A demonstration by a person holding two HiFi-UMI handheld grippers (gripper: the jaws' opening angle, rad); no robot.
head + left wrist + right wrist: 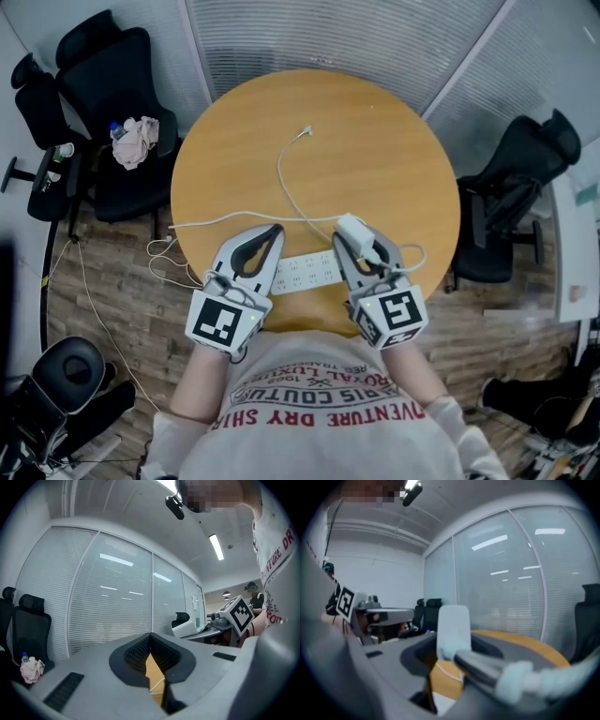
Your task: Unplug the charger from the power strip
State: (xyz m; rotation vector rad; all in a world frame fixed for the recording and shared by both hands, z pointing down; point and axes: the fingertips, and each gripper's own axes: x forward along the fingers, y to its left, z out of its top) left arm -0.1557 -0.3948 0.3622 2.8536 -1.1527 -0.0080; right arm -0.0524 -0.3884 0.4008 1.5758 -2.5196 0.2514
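Note:
A white power strip [306, 273] lies on the round wooden table [375, 150], near its front edge. My right gripper [361, 236] is shut on a white charger [353, 233], which stands just past the strip's right end; whether it still touches the strip I cannot tell. In the right gripper view the charger [453, 629] stands upright between the jaws, my right gripper [452, 641] closed around it, with its cable plug [506, 674] lying across the near jaw. A thin white cable [284, 178] runs from it across the table. My left gripper [274, 231] is shut and empty over the strip's left end, its tips [150, 637] meeting.
A black office chair [117, 103] at the left holds a cloth [137, 141] and a bottle. Another black chair [511, 202] stands at the right. White cords [161, 255] hang off the table's left edge to the wooden floor. Glass walls with blinds [108, 597] stand beyond the table.

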